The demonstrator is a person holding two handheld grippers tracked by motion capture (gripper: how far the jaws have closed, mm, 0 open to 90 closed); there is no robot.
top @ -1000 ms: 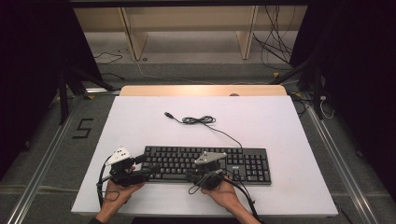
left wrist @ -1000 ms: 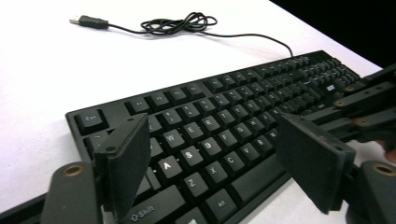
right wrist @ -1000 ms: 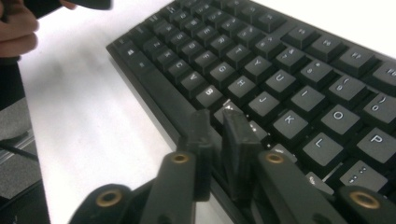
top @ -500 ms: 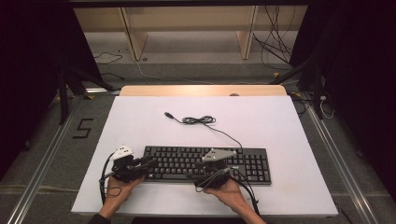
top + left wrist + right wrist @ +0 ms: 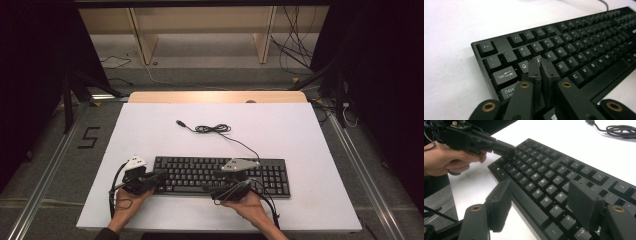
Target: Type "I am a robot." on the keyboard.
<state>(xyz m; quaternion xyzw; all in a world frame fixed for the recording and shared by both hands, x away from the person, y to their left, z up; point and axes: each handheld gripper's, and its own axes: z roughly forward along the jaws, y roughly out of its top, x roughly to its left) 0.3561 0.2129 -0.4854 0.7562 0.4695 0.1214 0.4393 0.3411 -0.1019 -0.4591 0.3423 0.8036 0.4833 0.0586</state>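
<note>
A black keyboard (image 5: 220,172) (image 5: 586,50) (image 5: 544,170) lies flat near the front of the white table. My left gripper (image 5: 161,176) (image 5: 540,62) is at its left end. The jaws have just been closing and are now shut with nothing between them, tips over the keys next to Q. From the right gripper view I see the left gripper (image 5: 507,148) held in a hand. My right gripper (image 5: 206,188) (image 5: 540,192) hovers over the keyboard's front rows near the middle. Its jaws have just been opening and stand open, gripping nothing.
The keyboard's black cable (image 5: 212,129) (image 5: 621,130) lies coiled on the table behind it, its plug (image 5: 178,122) loose. The table's front edge (image 5: 200,230) is close below both hands. A wooden strip (image 5: 215,96) borders the far edge.
The left gripper's jaws have closed over the keyboard's left end. The right gripper's jaws have spread apart, and that hand has drawn slightly toward the front edge.
</note>
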